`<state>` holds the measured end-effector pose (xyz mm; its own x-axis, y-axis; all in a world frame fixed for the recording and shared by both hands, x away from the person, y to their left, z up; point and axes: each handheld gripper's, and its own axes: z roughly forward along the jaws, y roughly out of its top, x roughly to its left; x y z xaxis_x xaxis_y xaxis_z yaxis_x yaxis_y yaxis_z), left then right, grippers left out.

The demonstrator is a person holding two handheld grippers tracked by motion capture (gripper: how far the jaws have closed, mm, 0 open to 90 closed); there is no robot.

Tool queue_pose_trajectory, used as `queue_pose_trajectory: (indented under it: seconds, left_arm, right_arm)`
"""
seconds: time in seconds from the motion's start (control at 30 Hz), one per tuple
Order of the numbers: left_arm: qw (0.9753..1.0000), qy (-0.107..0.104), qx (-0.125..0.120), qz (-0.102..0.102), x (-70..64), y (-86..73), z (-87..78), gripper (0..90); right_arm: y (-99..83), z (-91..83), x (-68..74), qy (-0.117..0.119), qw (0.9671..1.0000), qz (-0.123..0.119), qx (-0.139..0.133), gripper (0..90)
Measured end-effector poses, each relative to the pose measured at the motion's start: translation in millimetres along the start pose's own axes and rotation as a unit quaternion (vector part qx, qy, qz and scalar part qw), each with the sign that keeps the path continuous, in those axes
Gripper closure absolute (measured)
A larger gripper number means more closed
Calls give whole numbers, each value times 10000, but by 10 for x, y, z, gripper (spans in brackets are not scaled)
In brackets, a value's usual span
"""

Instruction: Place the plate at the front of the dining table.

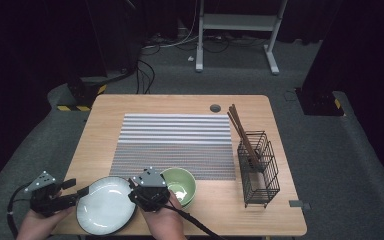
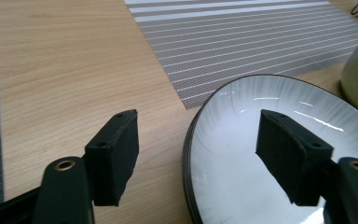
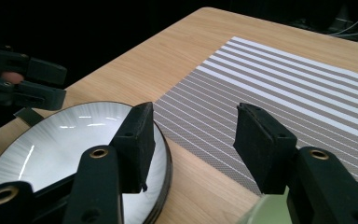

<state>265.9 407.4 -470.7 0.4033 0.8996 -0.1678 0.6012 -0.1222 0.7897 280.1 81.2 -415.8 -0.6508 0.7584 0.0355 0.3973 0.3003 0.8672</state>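
White-glazed, dark-rimmed plate [image 1: 106,205] sat at the near edge of the wooden table [image 1: 105,112], left of centre, just short of the striped placemat [image 1: 175,145] and beside the green bowl [image 1: 182,182] on its right. Left gripper [image 1: 82,191] came in low from the plate's left, jaws wide apart and straddling the rim, one pad [image 2: 114,156] outside over bare wood, the other over the glaze; nothing clamped. Right gripper [image 1: 132,186] hung over the plate's right edge, between plate and bowl, jaws likewise spread wide, one pad [image 3: 137,142] above the rim, the other toward the mat, gripping nothing. Probably set on opposite sides so as to pinch the rim at two points and lift the plate level onto the mat. Contact between pads and rim could not be told for certain. Far right, wire caddy [image 1: 259,167] with brown chopsticks [image 1: 242,132] leaning out, well apart from the work.
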Motion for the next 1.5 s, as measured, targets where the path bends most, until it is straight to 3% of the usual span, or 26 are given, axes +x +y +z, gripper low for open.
queue_pose_trajectory:
  seconds: [0.07, 0.23, 0.4, 0.8, 1.0, 1.5]
  left_arm:
    - [10000, 8, 43, 51, 3, -3, -3, 287]
    - [9999, -53, 19, -106, 29, -9, -23, 311]
    - [9998, -66, 77, -157, 39, -26, -11, 354]
    - [9994, -142, 253, -178, 71, -51, -19, 456]
    - [9990, -92, 392, -204, 98, -77, 20, 439]
    - [9978, -305, 559, -206, 83, -88, 40, 521]
  right_arm:
    - [1, 18, 29, 29, 10000, 40, 23, 495]
    - [13, 79, 99, 166, 9994, 251, 188, 509]
    - [-3, 160, 191, 275, 9989, 207, 307, 520]
    - [-109, 316, 299, 246, 9976, 115, 639, 558]
    - [-156, 374, 325, 282, 9967, 108, 750, 540]
    - [-322, 502, 358, 158, 9933, 174, 1127, 543]
